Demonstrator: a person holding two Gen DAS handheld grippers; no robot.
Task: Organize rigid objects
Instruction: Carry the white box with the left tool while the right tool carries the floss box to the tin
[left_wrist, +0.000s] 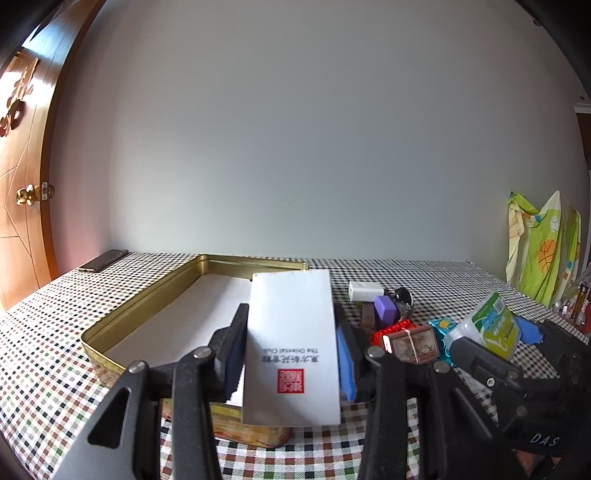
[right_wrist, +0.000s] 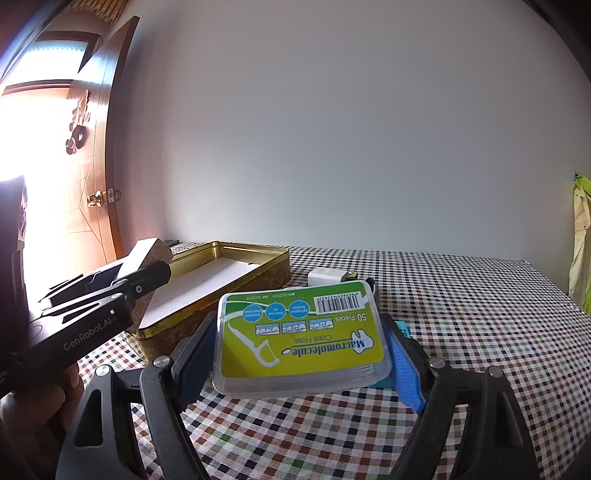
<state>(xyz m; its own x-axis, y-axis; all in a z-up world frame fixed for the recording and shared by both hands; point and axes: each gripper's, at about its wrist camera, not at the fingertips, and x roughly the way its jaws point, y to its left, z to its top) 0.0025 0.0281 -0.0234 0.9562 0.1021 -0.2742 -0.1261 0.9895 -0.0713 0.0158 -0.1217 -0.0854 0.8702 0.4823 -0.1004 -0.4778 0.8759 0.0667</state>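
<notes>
My left gripper is shut on a white box with a red seal and holds it over the near right corner of an open gold tin lined with white. My right gripper is shut on a clear dental floss case with a green label, lifted above the checked tablecloth, right of the tin. The floss case also shows in the left wrist view. The left gripper with its box shows at the left of the right wrist view.
A pile right of the tin holds a white charger, a purple block, red beads, a small brown box with a rubber band and a teal item. A phone lies far left. A door stands left, a green bag right.
</notes>
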